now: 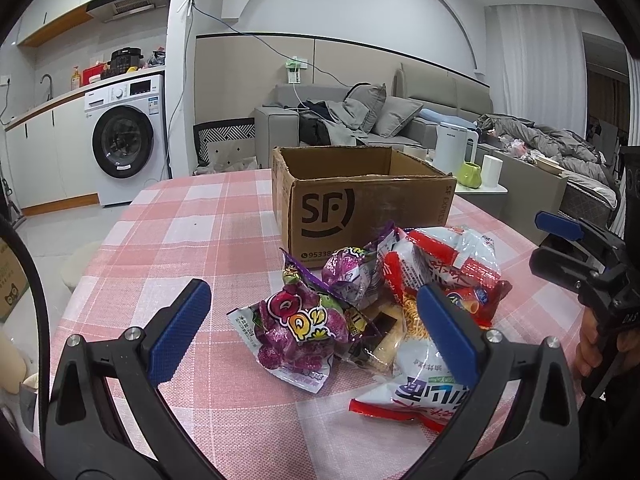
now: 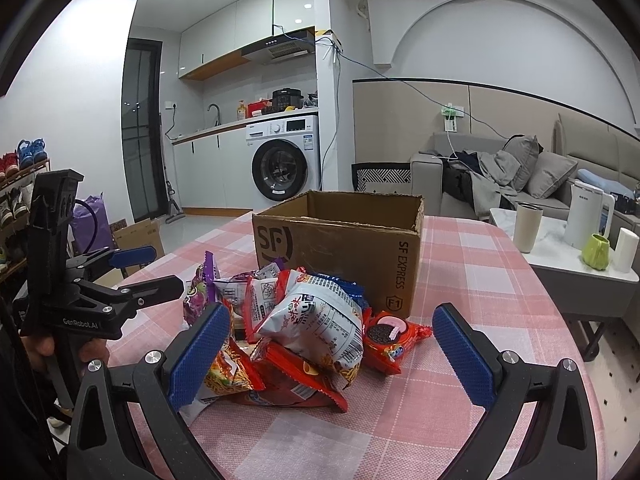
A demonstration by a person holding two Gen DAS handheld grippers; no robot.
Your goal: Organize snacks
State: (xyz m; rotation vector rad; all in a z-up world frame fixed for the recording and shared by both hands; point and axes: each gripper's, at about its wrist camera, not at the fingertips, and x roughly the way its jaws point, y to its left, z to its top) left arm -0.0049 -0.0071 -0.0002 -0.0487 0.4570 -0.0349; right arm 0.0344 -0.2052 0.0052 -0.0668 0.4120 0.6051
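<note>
A heap of crinkly foil snack bags [image 1: 372,312] lies just in front of the open corrugated cardboard box [image 1: 360,200] on the pink checked tablecloth [image 1: 180,240], while the left gripper [image 1: 316,332] and right gripper [image 2: 332,356] hover wide open, holding nothing.

from the left tool [image 1: 314,332] we look low and close across the tabletop [image 1: 180,240] at the snack pile [image 1: 360,304]; from the right tool [image 2: 330,352] likewise. both views share pile, sf box [image 2: 340,240] and washing machine [image 2: 286,160].
</note>
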